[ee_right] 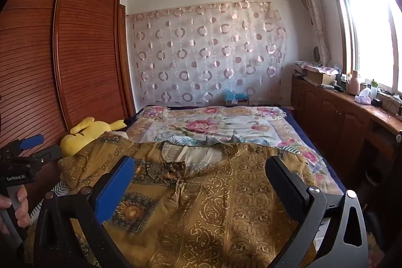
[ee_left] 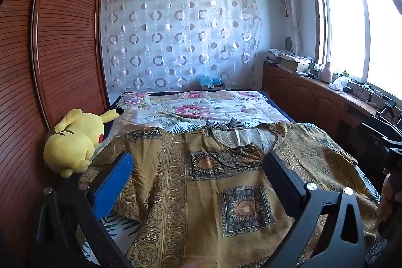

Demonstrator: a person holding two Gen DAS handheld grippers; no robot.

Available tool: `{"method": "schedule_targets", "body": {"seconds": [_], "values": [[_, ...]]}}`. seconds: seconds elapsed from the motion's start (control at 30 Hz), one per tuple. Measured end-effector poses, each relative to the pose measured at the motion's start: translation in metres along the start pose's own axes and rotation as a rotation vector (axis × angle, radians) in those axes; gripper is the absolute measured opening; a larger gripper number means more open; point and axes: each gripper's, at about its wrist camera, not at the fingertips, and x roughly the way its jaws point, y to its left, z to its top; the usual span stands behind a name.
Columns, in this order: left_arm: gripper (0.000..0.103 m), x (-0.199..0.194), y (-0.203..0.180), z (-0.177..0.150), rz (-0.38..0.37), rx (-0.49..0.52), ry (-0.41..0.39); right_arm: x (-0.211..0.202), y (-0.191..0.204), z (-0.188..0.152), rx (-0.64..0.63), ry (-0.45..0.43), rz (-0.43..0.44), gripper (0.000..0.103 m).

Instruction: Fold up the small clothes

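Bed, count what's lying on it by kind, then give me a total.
Garment: 1
Plush toy: 1
Quilt: 1
Total: 3

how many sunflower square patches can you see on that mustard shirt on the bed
3 on the mustard shirt: one sunflower patch at mid-chest, one lower toward the hem, one beside the neckline, partly folded under. More may be hidden by creases.
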Motion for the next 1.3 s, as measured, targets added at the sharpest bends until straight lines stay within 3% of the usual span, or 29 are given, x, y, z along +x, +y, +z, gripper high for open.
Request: {"method": "schedule_targets", "body": {"seconds": [1.3], "values": [[0.103,-0.0017,0.0018,-0.0006,0.007,-0.009,-0.003,-0.0009,0.0050,-0.0008,-0.001,-0.004,0.007,0.103]]}}
